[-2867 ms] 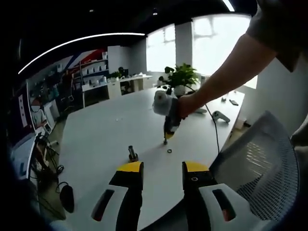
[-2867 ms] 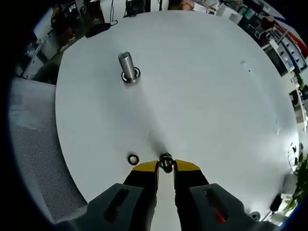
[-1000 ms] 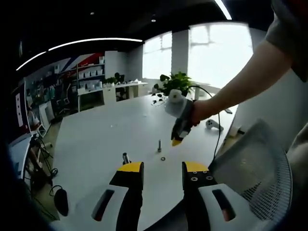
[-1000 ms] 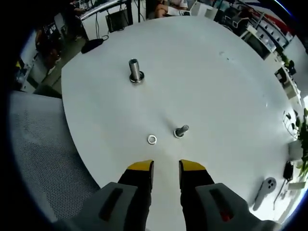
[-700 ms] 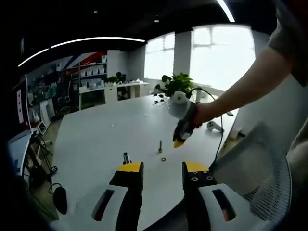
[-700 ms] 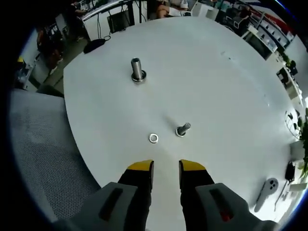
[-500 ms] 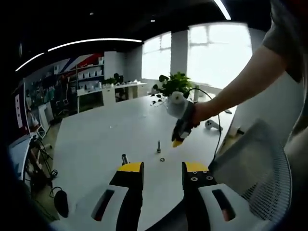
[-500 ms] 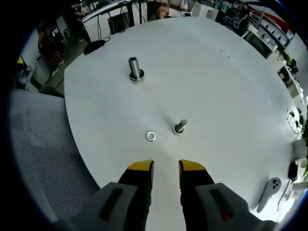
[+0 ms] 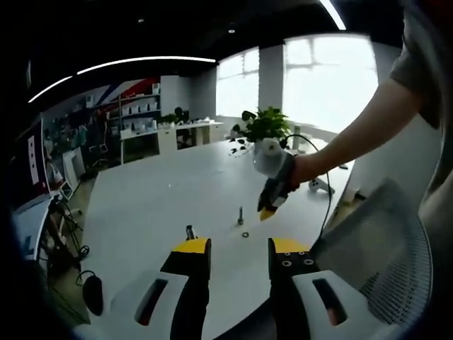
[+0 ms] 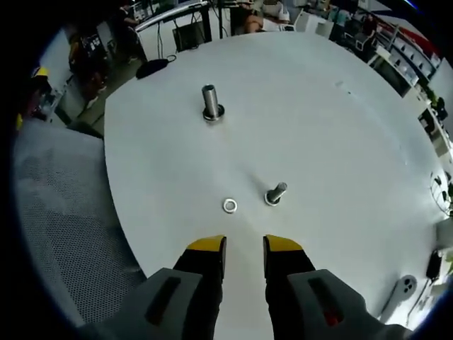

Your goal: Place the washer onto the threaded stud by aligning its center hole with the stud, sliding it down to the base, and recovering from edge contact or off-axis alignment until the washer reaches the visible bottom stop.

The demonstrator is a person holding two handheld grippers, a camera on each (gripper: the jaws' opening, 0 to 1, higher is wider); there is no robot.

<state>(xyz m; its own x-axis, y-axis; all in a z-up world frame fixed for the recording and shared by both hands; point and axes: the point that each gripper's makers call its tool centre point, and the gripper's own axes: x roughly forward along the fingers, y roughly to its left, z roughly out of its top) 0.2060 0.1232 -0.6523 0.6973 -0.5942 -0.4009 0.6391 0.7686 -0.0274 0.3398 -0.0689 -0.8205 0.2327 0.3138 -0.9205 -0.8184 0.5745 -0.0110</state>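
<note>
Office, white meeting table [image 9: 148, 198], shelves [image 9: 138, 117], mesh chair [image 9: 382, 248]

silver washer [image 10: 230, 206], white table [image 10: 340, 142]

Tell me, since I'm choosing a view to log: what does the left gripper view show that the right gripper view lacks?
Left gripper view alone: the right gripper in a hand above the table, a plant, windows. Right gripper view alone: the table from above, its own open jaws empty. Shared: the stud, the washer lying flat beside it, a thicker post, a mesh chair.
</note>
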